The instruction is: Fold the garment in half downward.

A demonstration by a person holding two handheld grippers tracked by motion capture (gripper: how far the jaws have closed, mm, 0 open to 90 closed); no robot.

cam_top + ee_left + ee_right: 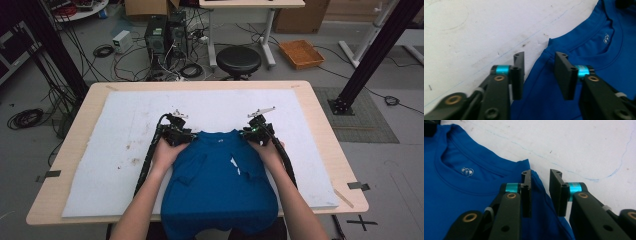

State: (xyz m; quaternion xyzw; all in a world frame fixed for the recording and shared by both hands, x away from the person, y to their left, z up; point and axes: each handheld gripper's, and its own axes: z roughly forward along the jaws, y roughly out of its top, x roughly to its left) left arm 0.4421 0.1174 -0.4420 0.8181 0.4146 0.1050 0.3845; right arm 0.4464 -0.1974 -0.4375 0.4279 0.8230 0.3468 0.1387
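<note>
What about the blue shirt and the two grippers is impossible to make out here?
- Shirt hem: cut off by the bottom edge, high view.
- Collar logo: too small to read, left gripper view.
- Left gripper, right gripper: whether the fabric is touched; the jaws hide it.

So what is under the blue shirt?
The blue shirt lies on the white mat covering the table. Anything directly beneath the cloth is covered, and its hem hangs past the near edge.
</note>
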